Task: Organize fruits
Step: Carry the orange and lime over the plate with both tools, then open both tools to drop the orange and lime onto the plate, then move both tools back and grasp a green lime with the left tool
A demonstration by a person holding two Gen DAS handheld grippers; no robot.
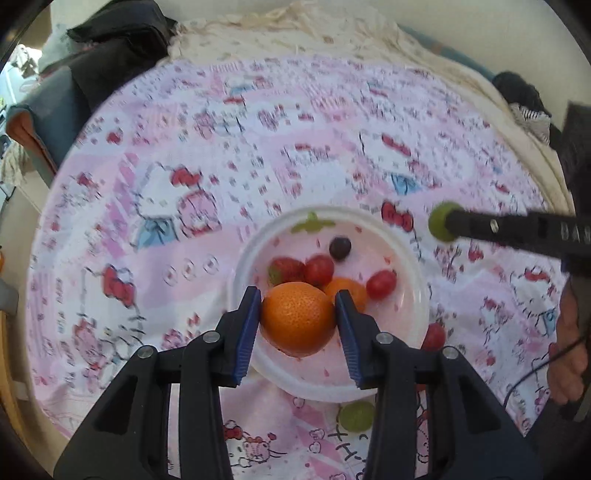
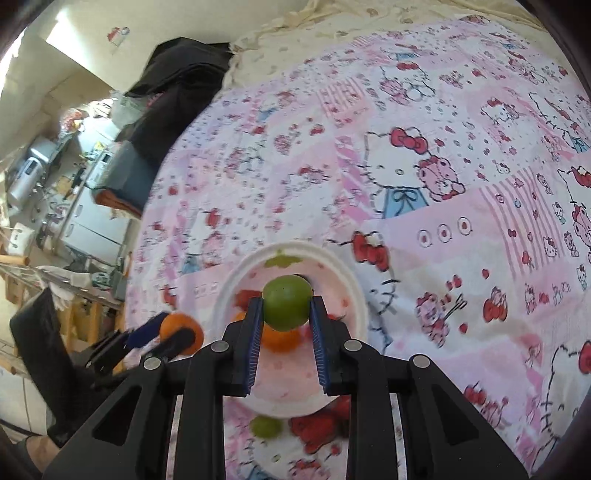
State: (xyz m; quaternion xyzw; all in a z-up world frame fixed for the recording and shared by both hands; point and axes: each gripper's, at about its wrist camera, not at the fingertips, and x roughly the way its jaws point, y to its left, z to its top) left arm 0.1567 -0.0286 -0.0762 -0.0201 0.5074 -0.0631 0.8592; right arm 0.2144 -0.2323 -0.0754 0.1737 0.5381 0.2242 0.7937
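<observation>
My left gripper (image 1: 298,300) is clamped on an orange (image 1: 297,318), its blue pads pressed against both sides of the fruit, and I hold it just above the near part of the white plate (image 1: 413,325). My right gripper (image 2: 287,307) is closed tight on a green grape (image 2: 286,302), which also hangs over the plate (image 2: 354,295). The plate sits on a bed covered by a pink cartoon-print sheet (image 1: 221,166), toward the near edge of the bed. In the plate lie a strawberry (image 1: 284,269), two red grapes (image 1: 319,269) side by side with a second orange (image 1: 349,290) between them, and a dark grape (image 1: 340,248) farther back. A green leaf shape (image 1: 312,223) is printed at the plate's far rim. From the left wrist view the right gripper reaches in from the right edge, its green grape well clear of the plate's rim to the right. On the sheet just off the plate's near rim lies another green grape (image 1: 356,415), and a red fruit (image 1: 434,336) rests against the plate's right side; what kind it is I cannot tell. Dark clothing (image 1: 118,44) is piled at the far left corner of the bed, and a cream blanket (image 1: 314,33) runs along the far edge.
</observation>
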